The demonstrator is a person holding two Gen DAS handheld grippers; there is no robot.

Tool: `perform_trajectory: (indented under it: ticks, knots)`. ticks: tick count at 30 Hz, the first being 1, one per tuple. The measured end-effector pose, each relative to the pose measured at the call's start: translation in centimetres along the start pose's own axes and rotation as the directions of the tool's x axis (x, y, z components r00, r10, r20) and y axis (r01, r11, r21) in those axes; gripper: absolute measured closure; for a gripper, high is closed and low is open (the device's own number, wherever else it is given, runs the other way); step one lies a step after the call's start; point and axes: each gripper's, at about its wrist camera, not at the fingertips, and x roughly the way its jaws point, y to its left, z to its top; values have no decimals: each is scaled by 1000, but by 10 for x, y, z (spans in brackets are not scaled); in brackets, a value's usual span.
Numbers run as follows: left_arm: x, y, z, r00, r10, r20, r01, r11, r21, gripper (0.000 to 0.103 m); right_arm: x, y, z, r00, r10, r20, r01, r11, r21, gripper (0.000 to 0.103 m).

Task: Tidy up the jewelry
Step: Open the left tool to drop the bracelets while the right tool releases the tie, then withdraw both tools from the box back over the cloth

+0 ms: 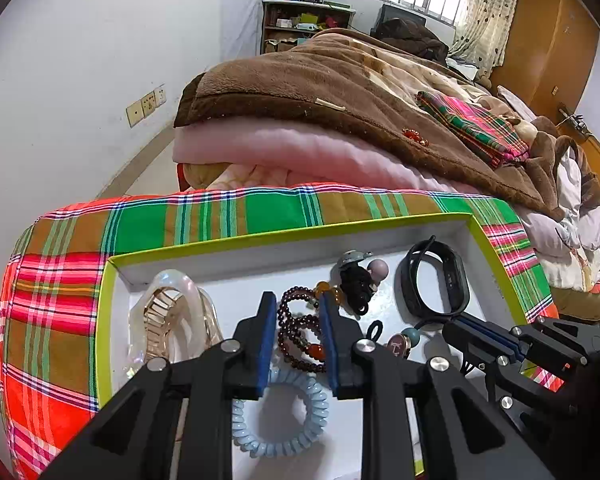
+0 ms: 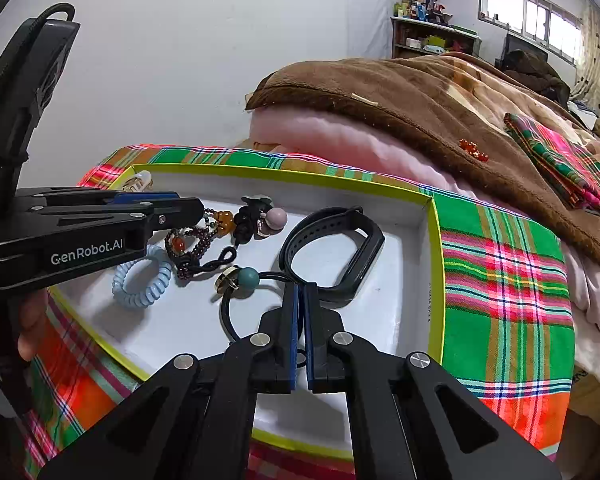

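A white tray with a lime rim (image 1: 284,232) (image 2: 434,240) holds the jewelry. My left gripper (image 1: 298,308) (image 2: 198,210) is open, its blue pads either side of a dark red bead bracelet (image 1: 300,334) (image 2: 192,246) that lies on the tray floor. My right gripper (image 2: 302,292) (image 1: 452,326) is shut on the black cord of a hair tie with a teal bead (image 2: 248,278) (image 1: 412,334). Also in the tray are a light blue coil tie (image 1: 278,416) (image 2: 142,280), a black wristband (image 1: 434,280) (image 2: 336,252), a clear claw clip (image 1: 176,312) and a black tie with a pink bead (image 2: 256,220).
The tray rests on a plaid cloth (image 1: 60,300) (image 2: 500,280) at the bed's end. Behind it lie pink and brown blankets (image 1: 320,92), with a small red bead piece (image 1: 416,138) (image 2: 474,150) and a folded plaid cloth (image 1: 472,128). A hand (image 2: 32,320) holds the left gripper.
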Motion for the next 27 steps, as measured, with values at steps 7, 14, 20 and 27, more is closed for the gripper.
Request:
perform_trajectory:
  ticks: [7,14,20,27]
  knots:
    - [-4,4,1,1000,-14,8,14,1000,-16,69,-3,-1,1,1000,-2,9,2,1000,10,88]
    - [-10,5,-1,1000,-23,19,23,1000,-17,63,-6,-3,0,1000,-5,16,4,1000,22,80]
    - [-21,2,-5,999,-24,36,25,1000,-13,58,-15,-2,-1,1000,-6,28,5,1000,31,75]
    - [-41,-1,-10,997,-25,66,25,1000,-10,57,-31,-1,-4,999,-2,51,0,999,40,75]
